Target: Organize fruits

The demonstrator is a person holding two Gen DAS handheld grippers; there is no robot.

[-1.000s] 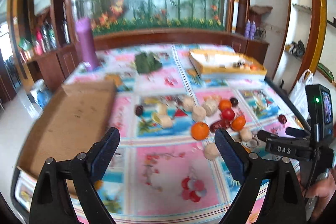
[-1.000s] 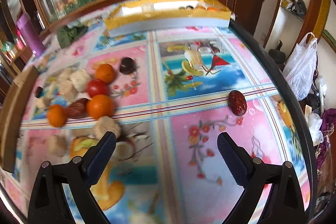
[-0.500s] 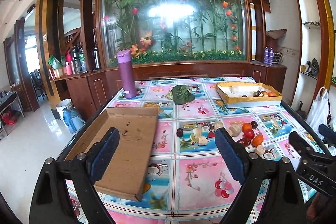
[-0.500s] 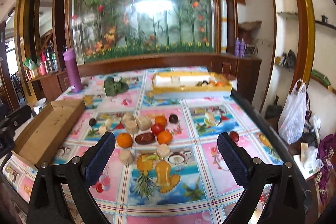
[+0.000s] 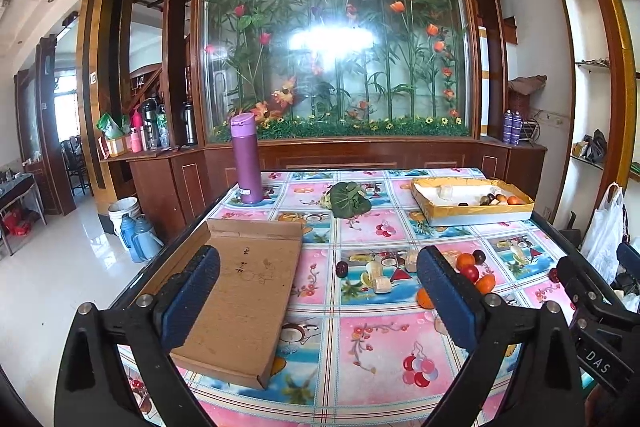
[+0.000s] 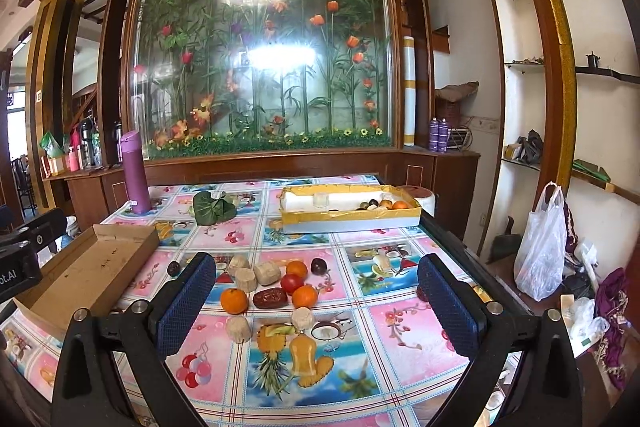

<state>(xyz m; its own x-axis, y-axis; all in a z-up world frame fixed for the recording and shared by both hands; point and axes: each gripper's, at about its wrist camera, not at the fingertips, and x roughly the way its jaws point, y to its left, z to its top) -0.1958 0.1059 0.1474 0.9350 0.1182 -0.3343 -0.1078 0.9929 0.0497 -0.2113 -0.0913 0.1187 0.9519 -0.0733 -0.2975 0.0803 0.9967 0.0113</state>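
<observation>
Nearest the table's edge, both tongs have lifted back from close over the cloth and now look level across it; the left gripper (image 5: 318, 291) has just been opening and stands wide with nothing between its pads, and the right gripper (image 6: 316, 301) is equally wide and empty. That reads to me as a pause between picks, with sorting barely begun. Beyond the right tongs lies the loose fruit (image 6: 272, 287), oranges, a tomato, a red date and pale chunks, well short of any grasp. Left of it lies the empty cardboard box (image 6: 86, 273). Farther back, the yellow tray (image 6: 352, 217) already holds a few pieces.
</observation>
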